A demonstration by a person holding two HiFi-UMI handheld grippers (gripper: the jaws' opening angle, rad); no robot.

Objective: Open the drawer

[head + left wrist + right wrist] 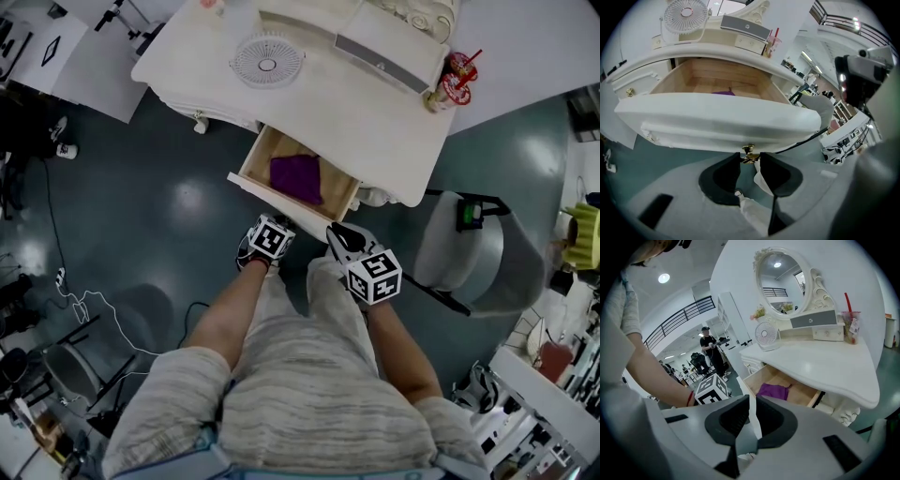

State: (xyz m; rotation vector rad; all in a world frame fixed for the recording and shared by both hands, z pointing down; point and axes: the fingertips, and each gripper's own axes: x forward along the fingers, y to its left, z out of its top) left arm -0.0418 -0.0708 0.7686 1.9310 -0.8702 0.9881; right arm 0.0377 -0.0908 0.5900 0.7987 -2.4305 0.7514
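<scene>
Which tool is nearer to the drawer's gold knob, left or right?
Left. The left tool grips the gold knob between its jaws. The right tool hangs apart from it, by the right end of the drawer front.

Soft indoor light, floor (190, 199) glare, fisheye warping, dark corners

Nothing is reading as a word, number, brand or sign in any of the three views. The left marker cube (271, 239) and the right marker cube (374, 277) are carrying only blocky black-and-white square patterns, which are not forming letters or digits. The drink cup (457, 80) standing at the corner of the white tabletop (356, 103) is wearing a red-and-white label, but its print is coming out too small and blurred to make out.
</scene>
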